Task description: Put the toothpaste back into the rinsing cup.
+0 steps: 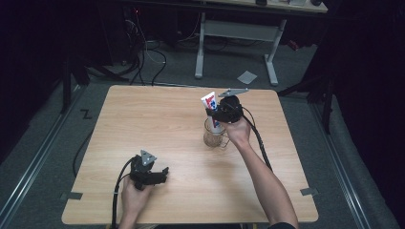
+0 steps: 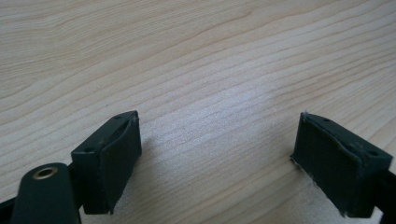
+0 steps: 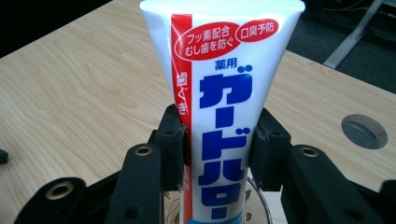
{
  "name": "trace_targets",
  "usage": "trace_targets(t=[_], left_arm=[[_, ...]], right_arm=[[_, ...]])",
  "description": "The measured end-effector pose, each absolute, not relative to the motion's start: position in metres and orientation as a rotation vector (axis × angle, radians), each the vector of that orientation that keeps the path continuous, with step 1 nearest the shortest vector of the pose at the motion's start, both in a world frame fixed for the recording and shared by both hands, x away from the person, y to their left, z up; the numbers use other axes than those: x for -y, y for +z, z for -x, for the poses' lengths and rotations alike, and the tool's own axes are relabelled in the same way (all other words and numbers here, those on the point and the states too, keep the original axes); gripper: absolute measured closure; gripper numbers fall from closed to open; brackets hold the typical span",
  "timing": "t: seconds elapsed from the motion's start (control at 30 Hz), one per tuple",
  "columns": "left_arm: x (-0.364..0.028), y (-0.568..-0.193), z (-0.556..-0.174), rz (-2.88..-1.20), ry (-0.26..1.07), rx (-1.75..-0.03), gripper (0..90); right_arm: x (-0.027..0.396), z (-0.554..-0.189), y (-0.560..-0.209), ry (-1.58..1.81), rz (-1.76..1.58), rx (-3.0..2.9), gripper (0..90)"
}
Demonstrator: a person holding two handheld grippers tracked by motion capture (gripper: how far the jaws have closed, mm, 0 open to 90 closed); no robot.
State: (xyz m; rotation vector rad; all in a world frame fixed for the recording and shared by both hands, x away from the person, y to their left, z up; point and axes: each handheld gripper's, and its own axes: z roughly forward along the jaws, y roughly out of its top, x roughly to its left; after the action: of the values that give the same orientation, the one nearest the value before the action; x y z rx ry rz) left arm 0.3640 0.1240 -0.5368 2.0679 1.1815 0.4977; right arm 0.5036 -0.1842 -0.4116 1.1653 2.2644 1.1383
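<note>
A white toothpaste tube (image 3: 224, 93) with red and blue print stands upright, its lower end inside a clear glass mug (image 1: 213, 136) at the table's middle right. My right gripper (image 1: 214, 113) is shut on the tube's sides, just above the mug's rim (image 3: 261, 200); both pads press on the tube (image 1: 210, 104). Down at the table's front left, my left gripper (image 1: 162, 173) rests low over bare wood. In the left gripper view its jaws stand wide apart with nothing between them, and my left gripper (image 2: 217, 161) is open.
The wooden table (image 1: 157, 119) has a round cable hole (image 3: 364, 131) near its far right corner. Beyond the far edge stand a white desk frame (image 1: 236, 33) and floor cables (image 1: 143, 47). Tape marks (image 1: 309, 192) sit by the front corners.
</note>
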Motion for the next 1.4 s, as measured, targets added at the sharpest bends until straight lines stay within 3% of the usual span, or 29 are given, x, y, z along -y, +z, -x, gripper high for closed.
trace_targets(t=[1.4], left_arm=[[-0.124, -0.537, -0.364, -2.066, 0.498, -1.181, 15.3]], right_arm=[[0.190, -0.490, -0.434, 1.087, -1.172, -2.321, 58.5]])
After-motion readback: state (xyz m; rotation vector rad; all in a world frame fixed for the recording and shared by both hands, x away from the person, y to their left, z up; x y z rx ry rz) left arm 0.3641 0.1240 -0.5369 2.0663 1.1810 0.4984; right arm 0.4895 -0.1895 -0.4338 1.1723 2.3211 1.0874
